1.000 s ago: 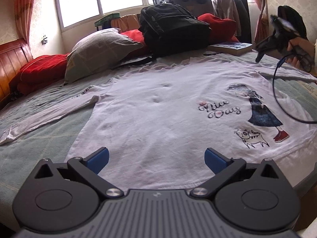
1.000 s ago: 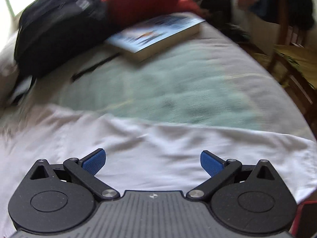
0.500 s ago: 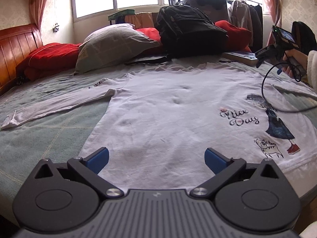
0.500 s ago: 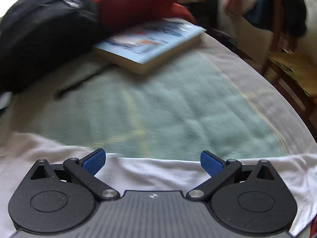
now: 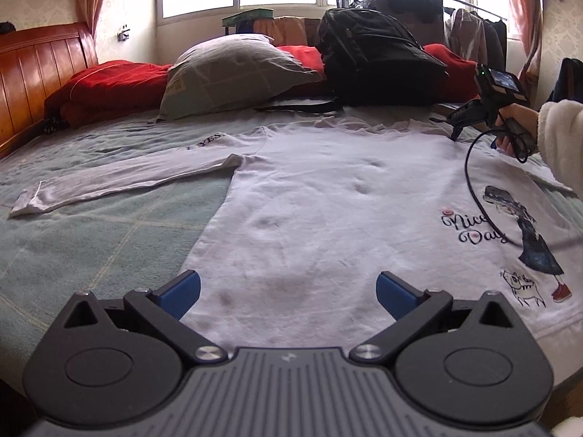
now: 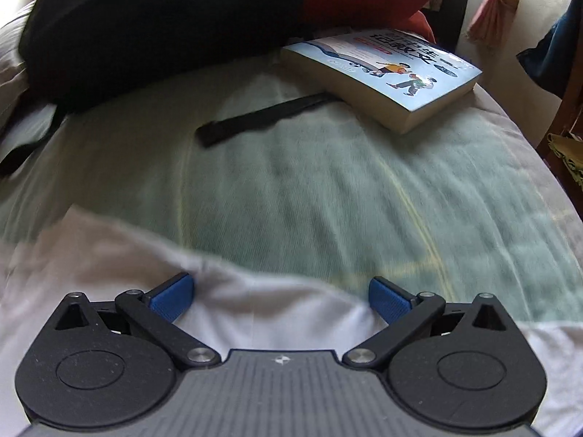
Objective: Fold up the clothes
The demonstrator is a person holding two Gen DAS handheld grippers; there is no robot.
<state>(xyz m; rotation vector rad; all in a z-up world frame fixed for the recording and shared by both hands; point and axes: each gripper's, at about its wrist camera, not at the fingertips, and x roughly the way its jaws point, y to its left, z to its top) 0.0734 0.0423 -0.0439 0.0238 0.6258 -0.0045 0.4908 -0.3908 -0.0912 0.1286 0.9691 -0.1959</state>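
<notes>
The white shirt [image 5: 328, 196] lies flat on the bed [image 5: 91, 240], sleeves out. The left hand-held gripper [image 5: 288, 287] is spread wide near the hem. The right hand-held gripper [image 6: 278, 296] is spread wide over a sleeve. Pinch the sleeve edge, then fold it across

The right sleeve of the white shirt [image 5: 328, 196] was cut off by the edge of the left wrist view and partly covered by a person's fleece cuff [image 5: 561, 138]. In the right wrist view, the shirt's edge was smeared by blur, and the backpack [image 6: 156, 25] was cropped at the top. The book [image 6: 382, 73] had cover text too small to be read.
</notes>
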